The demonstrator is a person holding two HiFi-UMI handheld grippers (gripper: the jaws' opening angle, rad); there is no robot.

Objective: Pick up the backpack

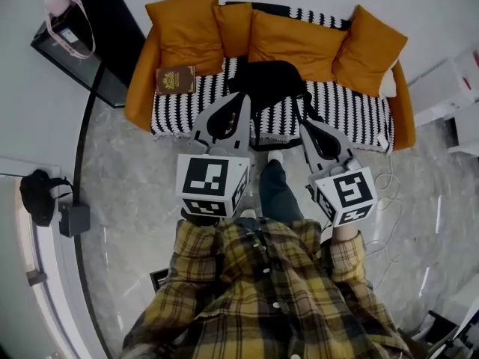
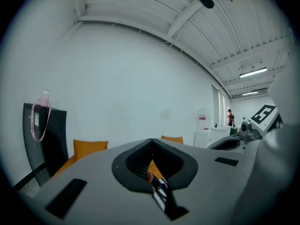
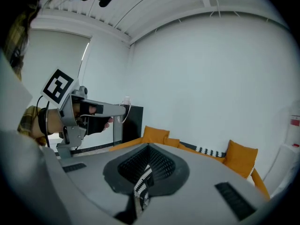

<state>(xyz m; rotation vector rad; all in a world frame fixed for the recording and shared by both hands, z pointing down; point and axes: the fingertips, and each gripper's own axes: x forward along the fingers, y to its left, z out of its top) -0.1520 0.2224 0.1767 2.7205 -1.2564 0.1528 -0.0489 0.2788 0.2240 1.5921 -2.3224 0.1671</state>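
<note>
"What are the grippers doing, then?"

"Both are closed up tight. The left gripper (image 1: pixel 241 102) has its jaws together with only a thin slit between them, and its own view shows just a sliver of orange and black-and-white cover through that slit. The right gripper (image 1: pixel 303 118) is the same: jaws together, nothing pinched that I can make out."

"And the backpack?"

"The backpack (image 1: pixel 273 81) is black and sits on the sofa (image 1: pixel 352 111), straight ahead of both tips and between them. The left gripper's tip is at its left edge and the right gripper's tip is at its lower right. Whether either one touches it, I can't tell from here. A thin black strap (image 1: pixel 254 134) hangs down off the front of the seat, in the gap between the two grippers."

"How are they held?"

"Side by side, pointing at the sofa and angled slightly in toward each other. The marker cubes (image 1: pixel 212 185) sit at the near ends, close to a plaid shirt (image 1: pixel 262 290)."

"Anything else around?"

"Past the backpack, orange cushions (image 1: pixel 299 45) line the back of the sofa. Out to the left of the left gripper, a brown booklet (image 1: pixel 175 79) lies on the seat. Farther left again stands a black cabinet (image 1: pixel 112 43) with a pink bottle (image 1: pixel 60 6) on top."
</note>
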